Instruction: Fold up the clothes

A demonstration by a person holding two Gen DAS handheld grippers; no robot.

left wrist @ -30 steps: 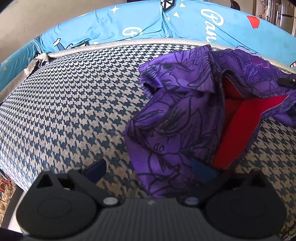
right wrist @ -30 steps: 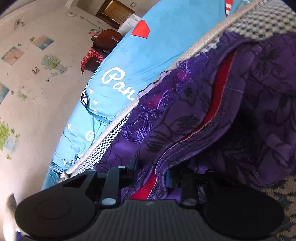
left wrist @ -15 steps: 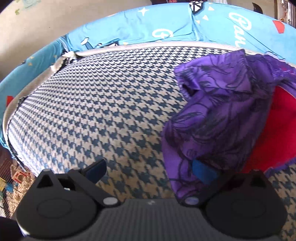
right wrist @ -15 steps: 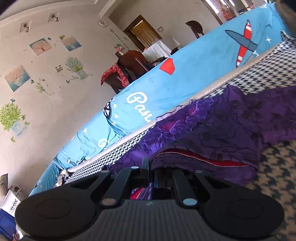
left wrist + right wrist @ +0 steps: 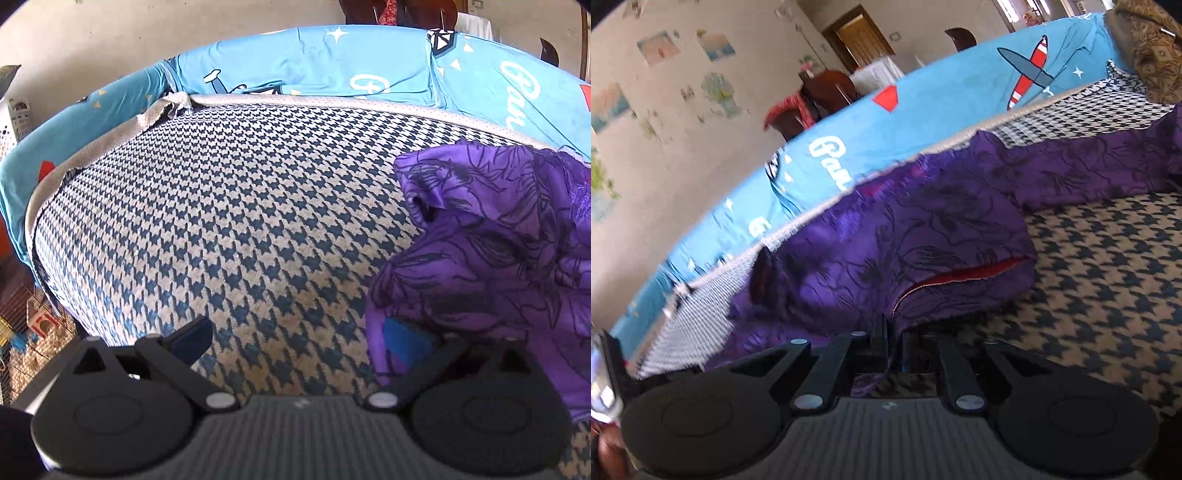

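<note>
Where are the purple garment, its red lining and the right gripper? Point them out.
purple garment (image 5: 498,251): left wrist view, crumpled printed front.
red lining (image 5: 964,274): right wrist view, strip inside the opening.
right gripper (image 5: 893,341): right wrist view, between the fingertips.

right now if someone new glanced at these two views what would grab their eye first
The purple garment with dark line print, heaped at the right of the houndstooth seat, its red lining peeking out. The right gripper is shut on its hem; the left gripper is open beside it. Behind runs a bright blue cover.

Left tongs (image 5: 299,341) spread wide; purple garment (image 5: 491,258) drapes right finger.
</note>
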